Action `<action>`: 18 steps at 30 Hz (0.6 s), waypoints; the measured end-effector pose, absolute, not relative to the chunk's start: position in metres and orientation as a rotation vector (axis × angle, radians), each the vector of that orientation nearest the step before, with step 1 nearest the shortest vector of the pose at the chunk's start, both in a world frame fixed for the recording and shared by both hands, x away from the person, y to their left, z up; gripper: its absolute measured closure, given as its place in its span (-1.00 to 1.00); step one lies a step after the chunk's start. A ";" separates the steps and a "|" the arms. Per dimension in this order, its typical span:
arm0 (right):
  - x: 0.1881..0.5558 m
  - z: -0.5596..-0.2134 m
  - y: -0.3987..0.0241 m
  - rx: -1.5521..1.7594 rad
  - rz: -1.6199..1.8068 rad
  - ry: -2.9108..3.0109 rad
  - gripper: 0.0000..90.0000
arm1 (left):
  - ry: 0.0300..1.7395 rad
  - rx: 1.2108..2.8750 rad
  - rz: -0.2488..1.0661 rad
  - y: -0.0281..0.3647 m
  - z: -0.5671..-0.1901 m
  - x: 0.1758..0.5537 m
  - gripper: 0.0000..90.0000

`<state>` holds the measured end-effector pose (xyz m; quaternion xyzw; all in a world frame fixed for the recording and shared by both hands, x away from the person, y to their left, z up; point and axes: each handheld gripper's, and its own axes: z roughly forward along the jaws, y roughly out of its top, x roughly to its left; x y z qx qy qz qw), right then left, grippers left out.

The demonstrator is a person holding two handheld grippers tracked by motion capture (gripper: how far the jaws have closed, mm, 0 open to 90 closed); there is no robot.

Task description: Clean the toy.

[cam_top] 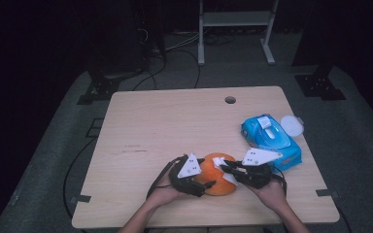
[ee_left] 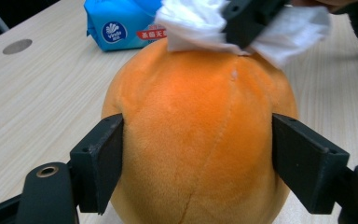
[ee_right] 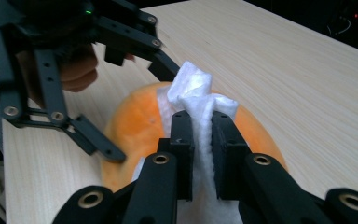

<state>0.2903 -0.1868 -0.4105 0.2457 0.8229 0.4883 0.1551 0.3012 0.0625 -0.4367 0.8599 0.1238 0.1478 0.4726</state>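
left claw (ee_left: 198,154) hugs orange plush ball (ee_left: 198,140) | right claw (ee_right: 200,140) pinches white wipe (ee_right: 200,98) | ball soft, light; hold its sides

The orange ball (ee_left: 198,140) between the left gripper's (ee_left: 198,163) jaws is a soft toy of short, matt plush with stitched seams. The white wipe (ee_right: 200,109) pinched in the right gripper (ee_right: 200,154) looks like crumpled, fibrous paper or non-woven cloth. Both grippers are matt black plastic with brass-coloured metal rivets. Beyond the right gripper, the blue pack (cam_top: 271,141) is glossy plastic film with a hard white plastic lid (cam_top: 291,125). The tabletop (cam_top: 175,121) is pale wood-grain laminate, smooth and matt.
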 end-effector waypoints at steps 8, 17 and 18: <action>0.295 -0.418 -0.202 0.773 1.368 2.353 0.76 | 0.470 2.069 0.181 0.074 -0.436 0.320 -0.83; 0.288 -0.401 -0.184 0.688 1.406 2.282 0.76 | 0.320 2.071 0.462 0.063 -0.430 0.301 -0.28; 0.289 -0.400 -0.187 0.702 1.410 2.278 0.76 | 0.288 2.080 0.532 0.061 -0.430 0.297 -0.27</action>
